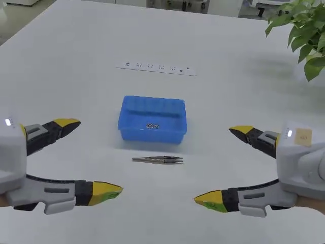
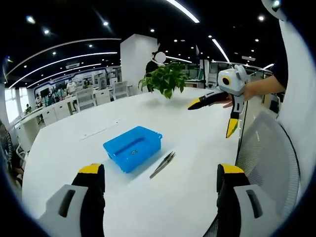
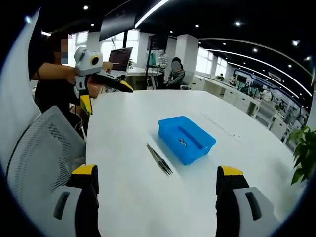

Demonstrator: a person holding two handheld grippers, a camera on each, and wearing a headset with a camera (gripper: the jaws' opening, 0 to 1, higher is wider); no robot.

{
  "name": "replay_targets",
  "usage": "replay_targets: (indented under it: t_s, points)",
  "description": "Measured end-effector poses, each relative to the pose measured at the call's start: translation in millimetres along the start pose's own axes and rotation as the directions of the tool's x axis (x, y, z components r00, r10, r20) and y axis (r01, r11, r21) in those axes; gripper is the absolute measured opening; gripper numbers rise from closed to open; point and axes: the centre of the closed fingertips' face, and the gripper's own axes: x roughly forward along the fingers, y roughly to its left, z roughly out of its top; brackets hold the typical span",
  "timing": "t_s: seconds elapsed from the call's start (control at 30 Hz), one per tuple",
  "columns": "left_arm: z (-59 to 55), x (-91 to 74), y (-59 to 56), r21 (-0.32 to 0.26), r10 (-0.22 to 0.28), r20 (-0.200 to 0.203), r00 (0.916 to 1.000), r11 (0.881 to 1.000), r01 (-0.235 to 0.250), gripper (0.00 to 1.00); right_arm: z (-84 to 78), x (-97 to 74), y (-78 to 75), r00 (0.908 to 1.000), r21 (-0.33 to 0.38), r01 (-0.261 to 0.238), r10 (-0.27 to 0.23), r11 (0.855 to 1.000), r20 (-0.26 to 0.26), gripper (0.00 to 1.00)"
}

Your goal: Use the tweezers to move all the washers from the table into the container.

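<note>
A blue container (image 1: 152, 119) sits mid-table with washers (image 1: 152, 126) lying inside it. Metal tweezers (image 1: 157, 159) lie flat on the table just in front of it. My left gripper (image 1: 91, 156) hovers at the near left, open and holding nothing. My right gripper (image 1: 223, 165) hovers at the near right, also open and holding nothing. The left gripper view shows the container (image 2: 132, 147), the tweezers (image 2: 163, 164) and the right gripper (image 2: 217, 116) across the table. The right gripper view shows the container (image 3: 186, 139), the tweezers (image 3: 159, 159) and the left gripper (image 3: 106, 94).
A white power strip (image 1: 156, 67) lies on the table beyond the container. A potted plant (image 1: 303, 31) stands at the far right corner. A mesh office chair (image 3: 42, 148) stands at the table's near edge. People sit at desks in the background.
</note>
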Motion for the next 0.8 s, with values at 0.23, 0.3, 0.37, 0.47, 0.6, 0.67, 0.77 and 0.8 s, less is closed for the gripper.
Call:
replay_targets:
  t_s: [0.23,0.3,0.37,0.47,0.6,0.67,0.77,0.8]
  points:
    - [3.1,-3.3,-3.5,-0.004,0.000,0.010,0.9999,1.000,0.000,1.00,-1.4,-6.6,-4.0,0.9999,-0.001,0.009,-0.009,1.000,-0.012,1.00]
    - [1.9,-4.3,-4.6,-0.004,-0.001,0.006,1.0000,1.000,0.001,1.00,0.1,-7.5,-4.0,0.9999,0.003,0.013,-0.013,1.000,-0.008,1.00]
    - [1.5,-5.3,-5.9,-0.002,-0.003,0.004,1.0000,1.000,0.003,1.00,-0.2,-7.9,-3.8,0.9998,0.001,0.016,-0.016,1.000,-0.011,1.00]
    - [0.9,-7.1,-7.8,-0.004,-0.003,0.006,1.0000,1.000,0.003,1.00,0.3,-7.8,-0.8,0.9998,0.005,0.015,-0.015,1.000,-0.011,1.00]
    - [-2.0,-8.9,-10.0,-0.001,-0.005,-0.002,1.0000,1.000,0.005,1.00,-0.4,-7.9,3.9,0.9998,0.003,0.012,-0.012,1.000,-0.018,1.00]
    - [-3.0,-9.9,-10.8,0.001,-0.005,-0.007,1.0000,1.000,0.005,1.00,-2.1,-8.4,5.4,0.9996,0.001,0.012,-0.012,1.000,-0.027,1.00]
    - [-2.9,-11.4,-11.3,0.004,-0.004,-0.008,1.0000,1.000,0.004,1.00,-1.7,-10.0,4.5,0.9996,0.018,0.021,-0.021,1.000,-0.018,1.00]
    - [-2.8,-11.7,-11.4,0.004,-0.004,-0.008,1.0000,1.000,0.004,1.00,-1.5,-11.0,4.1,0.9996,0.021,0.024,-0.024,0.999,-0.015,1.00]
